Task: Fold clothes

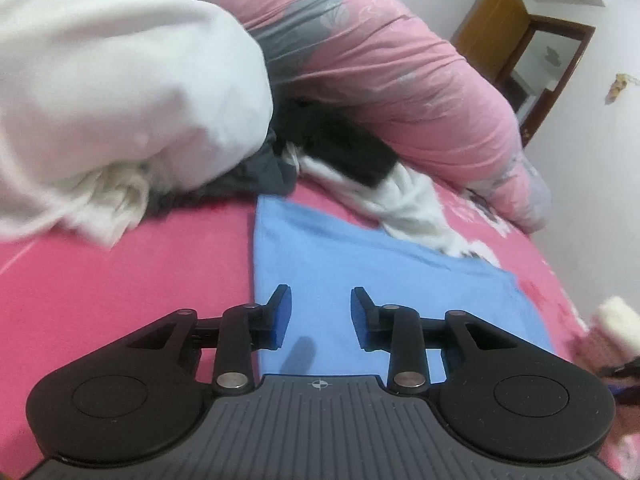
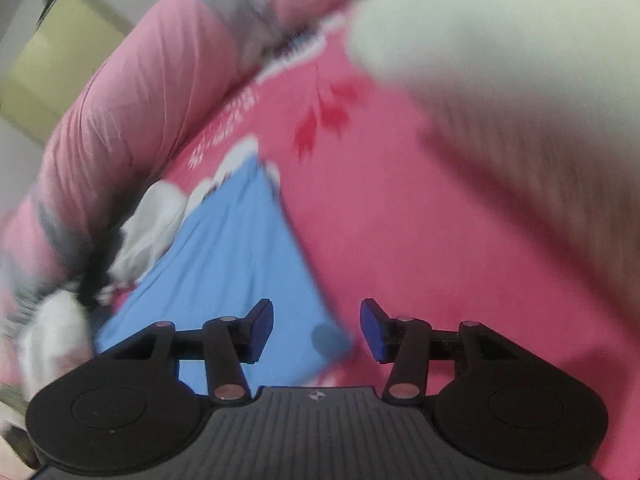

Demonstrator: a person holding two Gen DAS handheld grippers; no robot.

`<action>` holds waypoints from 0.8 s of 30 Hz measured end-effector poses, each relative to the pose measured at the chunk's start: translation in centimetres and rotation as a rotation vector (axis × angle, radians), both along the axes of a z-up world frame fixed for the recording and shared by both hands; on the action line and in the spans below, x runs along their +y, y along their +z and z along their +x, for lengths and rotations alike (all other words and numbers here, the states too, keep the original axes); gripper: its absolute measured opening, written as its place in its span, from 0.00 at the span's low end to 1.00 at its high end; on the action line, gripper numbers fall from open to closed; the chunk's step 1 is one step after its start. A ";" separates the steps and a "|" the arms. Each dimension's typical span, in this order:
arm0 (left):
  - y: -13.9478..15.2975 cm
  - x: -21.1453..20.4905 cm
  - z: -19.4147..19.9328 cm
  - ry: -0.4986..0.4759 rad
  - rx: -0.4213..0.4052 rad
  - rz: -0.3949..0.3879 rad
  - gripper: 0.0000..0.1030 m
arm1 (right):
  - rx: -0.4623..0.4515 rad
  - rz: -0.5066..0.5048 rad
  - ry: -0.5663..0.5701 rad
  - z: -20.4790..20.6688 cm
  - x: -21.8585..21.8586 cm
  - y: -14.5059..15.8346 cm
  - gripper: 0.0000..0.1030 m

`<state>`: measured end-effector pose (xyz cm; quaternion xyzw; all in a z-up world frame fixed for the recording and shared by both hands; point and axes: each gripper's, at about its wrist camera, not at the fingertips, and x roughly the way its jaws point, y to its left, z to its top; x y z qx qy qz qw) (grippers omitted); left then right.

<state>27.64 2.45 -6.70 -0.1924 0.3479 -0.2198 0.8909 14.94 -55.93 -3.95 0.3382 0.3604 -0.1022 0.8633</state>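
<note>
A blue garment (image 1: 360, 264) lies flat on the pink bed sheet (image 1: 120, 280). My left gripper (image 1: 320, 316) hovers open over its near left part, with nothing between the fingers. In the right wrist view the blue garment (image 2: 232, 248) stretches away to the left, and my right gripper (image 2: 316, 330) stands open over its near right corner, its left finger above the cloth and its right finger above the pink sheet (image 2: 400, 240). This view is blurred.
A pile of white (image 1: 112, 80), black (image 1: 340, 148) and grey clothes lies behind the blue garment. A rolled pink and grey quilt (image 1: 400, 68) runs along the far side. A sleeve with a white cuff (image 1: 616, 320) shows at the right. A wooden door (image 1: 492, 20) stands beyond.
</note>
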 end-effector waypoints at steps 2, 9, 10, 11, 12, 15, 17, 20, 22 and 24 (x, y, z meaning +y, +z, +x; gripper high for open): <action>-0.2 1.6 -3.2 0.013 0.063 -0.064 0.33 | -0.005 0.065 -0.012 -0.9 0.1 -0.9 0.50; -4.1 3.3 -11.4 0.092 0.244 -0.231 0.38 | -0.021 0.292 -0.054 -3.9 0.3 -4.2 0.50; -4.5 3.1 -11.6 0.108 0.243 -0.242 0.38 | -0.023 0.324 -0.060 -4.4 0.3 -4.7 0.50; -4.8 2.9 -11.7 0.128 0.227 -0.250 0.38 | -0.025 0.356 -0.066 -4.8 0.4 -5.1 0.50; -5.0 2.6 -11.8 0.148 0.212 -0.258 0.38 | -0.027 0.389 -0.072 -5.2 0.4 -5.6 0.50; -5.6 2.1 -11.1 0.211 0.187 -0.294 0.38 | -0.042 0.416 -0.081 -5.1 0.4 -6.1 0.50; -5.9 1.6 -10.6 0.244 0.171 -0.303 0.38 | -0.051 0.417 -0.089 -4.6 0.4 -6.4 0.49; -6.0 0.9 -10.2 0.281 0.144 -0.295 0.37 | -0.068 0.404 -0.090 -3.8 0.6 -6.7 0.49; -6.1 0.4 -10.0 0.304 0.125 -0.280 0.32 | -0.076 0.384 -0.089 -3.3 0.8 -6.7 0.47; -6.2 0.4 -9.7 0.343 0.124 -0.295 0.21 | -0.078 0.365 -0.101 -3.1 0.9 -6.7 0.43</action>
